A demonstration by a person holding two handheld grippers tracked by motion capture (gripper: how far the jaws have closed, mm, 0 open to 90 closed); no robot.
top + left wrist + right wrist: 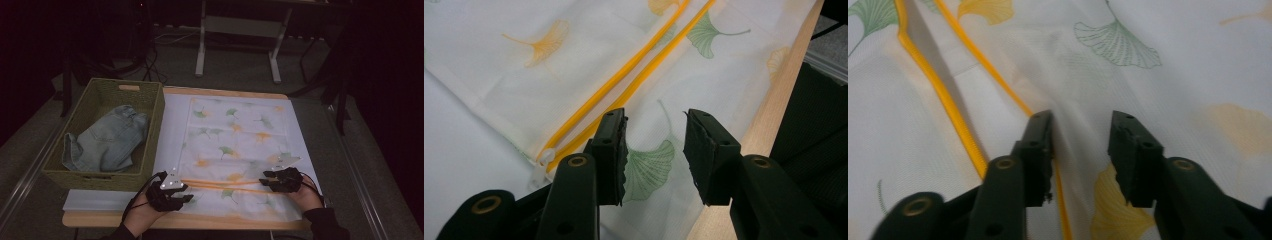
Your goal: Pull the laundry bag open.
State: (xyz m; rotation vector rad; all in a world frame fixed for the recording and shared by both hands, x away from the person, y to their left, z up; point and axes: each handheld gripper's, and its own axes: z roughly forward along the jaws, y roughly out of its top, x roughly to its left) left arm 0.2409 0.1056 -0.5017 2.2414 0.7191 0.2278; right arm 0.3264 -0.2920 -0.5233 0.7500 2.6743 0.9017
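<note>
— Left gripper (pixel 184 198), state?
— Released: black jaws parted in the left gripper view, nothing pinched, white mesh laundry bag printed with green and yellow ginkgo leaves (pixel 574 70) showing through the gap. Hovering just above the fabric, beside the white slider (pixel 543 162) at the near end of the yellow zipper (pixel 624 82).
— Pose of that hand?
— Left hand (pixel 142 212) coming in from the bottom edge of the high view, wrist low over the table's near edge, gripper pointing right along the zipper line.
— Right gripper (pixel 267 179)?
— Also unclenched, gap between the pads, no cloth caught; one jaw sitting right at the yellow tape where the zipper mouth gapes open. Whether the pads touch the mesh, cannot tell.
— Right hand (pixel 305 197)?
— Entering from the lower right in a dark sleeve, gripper aimed left, facing the other one across the zipper.
— And the bag itself?
— Spread flat on the white sheet (pixel 170 130) over the wooden table (pixel 225 92), zipper running across its near part between the two grippers.
— Beyond that?
— Green woven basket (pixel 157 107) touching the table's left side, faded blue denim shorts (pixel 107 140) crumpled inside.
</note>
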